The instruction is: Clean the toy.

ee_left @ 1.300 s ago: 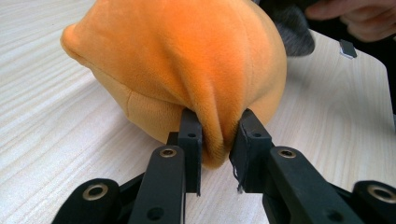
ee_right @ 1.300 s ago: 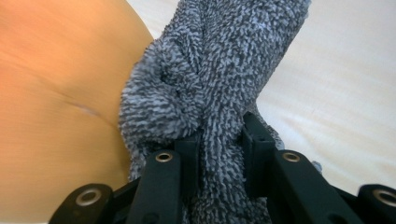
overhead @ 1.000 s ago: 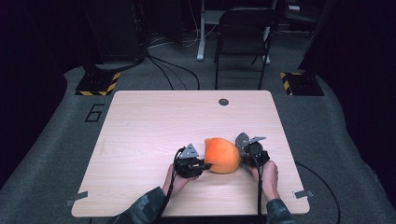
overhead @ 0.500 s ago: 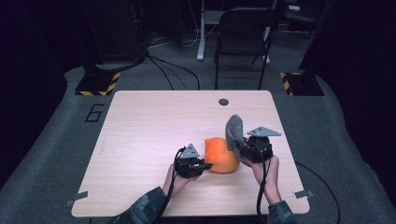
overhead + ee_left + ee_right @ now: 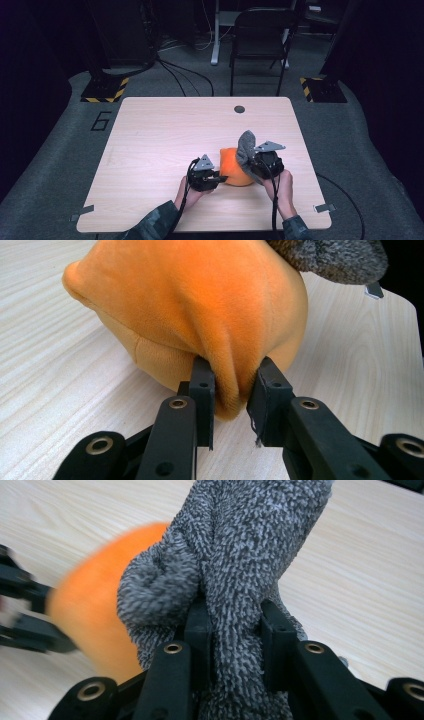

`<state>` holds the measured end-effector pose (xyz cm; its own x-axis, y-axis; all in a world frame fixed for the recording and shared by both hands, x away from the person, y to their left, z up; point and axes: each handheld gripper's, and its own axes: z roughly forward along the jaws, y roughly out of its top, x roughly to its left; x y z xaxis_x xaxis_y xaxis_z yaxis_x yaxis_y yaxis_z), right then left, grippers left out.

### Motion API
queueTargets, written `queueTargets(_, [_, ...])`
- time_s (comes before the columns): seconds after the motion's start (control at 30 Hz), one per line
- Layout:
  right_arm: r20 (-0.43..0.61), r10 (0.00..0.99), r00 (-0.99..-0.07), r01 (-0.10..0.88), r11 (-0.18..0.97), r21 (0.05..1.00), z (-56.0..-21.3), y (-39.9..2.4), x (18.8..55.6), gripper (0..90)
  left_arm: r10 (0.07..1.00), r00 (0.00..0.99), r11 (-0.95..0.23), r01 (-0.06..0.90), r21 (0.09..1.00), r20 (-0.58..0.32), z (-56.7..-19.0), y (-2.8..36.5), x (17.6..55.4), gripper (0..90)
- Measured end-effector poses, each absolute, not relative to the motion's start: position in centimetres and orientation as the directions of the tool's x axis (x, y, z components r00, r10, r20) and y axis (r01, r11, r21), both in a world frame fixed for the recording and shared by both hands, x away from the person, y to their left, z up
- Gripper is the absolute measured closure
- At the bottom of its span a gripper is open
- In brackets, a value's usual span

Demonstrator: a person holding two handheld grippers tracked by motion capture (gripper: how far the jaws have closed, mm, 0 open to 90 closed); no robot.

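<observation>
- One orange plush piece (image 5: 233, 169) sits on the table (image 5: 165, 130), toward the near edge and a little right of the middle.
- One grey fuzzy cloth (image 5: 246, 146) stands up against the right side of the orange piece, its top leaning over it; whether the two are joined I cannot tell.
- Two grippers are at work, one on each side of the orange piece.
- The left gripper (image 5: 216, 178) comes in from the near left; in the left gripper view its jaws are clamped on a pinched fold of the orange plush (image 5: 200, 315), with the fabric squeezed between the black pads (image 5: 204, 390).
- The right gripper (image 5: 254, 162) is on the right side; in the right gripper view its jaws are clamped on a bunched strip of the grey cloth (image 5: 235, 570), which rises between them, with the orange piece (image 5: 90, 615) blurred behind on the left.
- Two hands hold them, the left hand (image 5: 190, 195) and the right hand (image 5: 282, 192), both at the near edge of the table.
- One small dark round spot (image 5: 239, 109) lies near the far edge, well apart from the work.
- The left half and the far half of the table give wide open wood to move over; the right edge is nearer the right gripper.
- One chair (image 5: 260, 35) stands beyond the far edge, on the floor.
</observation>
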<state>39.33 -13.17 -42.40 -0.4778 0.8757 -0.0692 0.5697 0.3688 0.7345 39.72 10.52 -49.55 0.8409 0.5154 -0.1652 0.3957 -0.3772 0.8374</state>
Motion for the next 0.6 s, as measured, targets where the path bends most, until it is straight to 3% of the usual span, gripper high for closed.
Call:
queueTargets(0.27, [-0.048,0.916,-0.399,0.662,0.324,0.676,-44.4,-16.0,40.7,70.8,0.516,0.840,-0.375,0.397,0.838,-0.167,-49.6,10.5,39.7,74.0])
queueTargets(0.33, [-0.079,0.924,-0.374,0.694,0.335,0.637,-45.7,-16.6,41.3,70.8,0.517,0.838,-0.371,0.403,0.837,-0.175,-49.6,10.6,39.8,74.0])
queueTargets(0.43, [-0.026,0.933,-0.359,0.759,0.308,0.574,-48.3,-17.7,42.2,70.7,0.517,0.838,-0.370,0.400,0.838,-0.172,-49.6,10.6,39.8,74.0])
queueTargets(0.6, [-0.048,0.934,-0.355,0.769,0.321,0.554,-49.2,-17.8,42.8,71.3,0.519,0.837,-0.371,0.402,0.837,-0.172,-49.6,10.6,39.8,74.0])
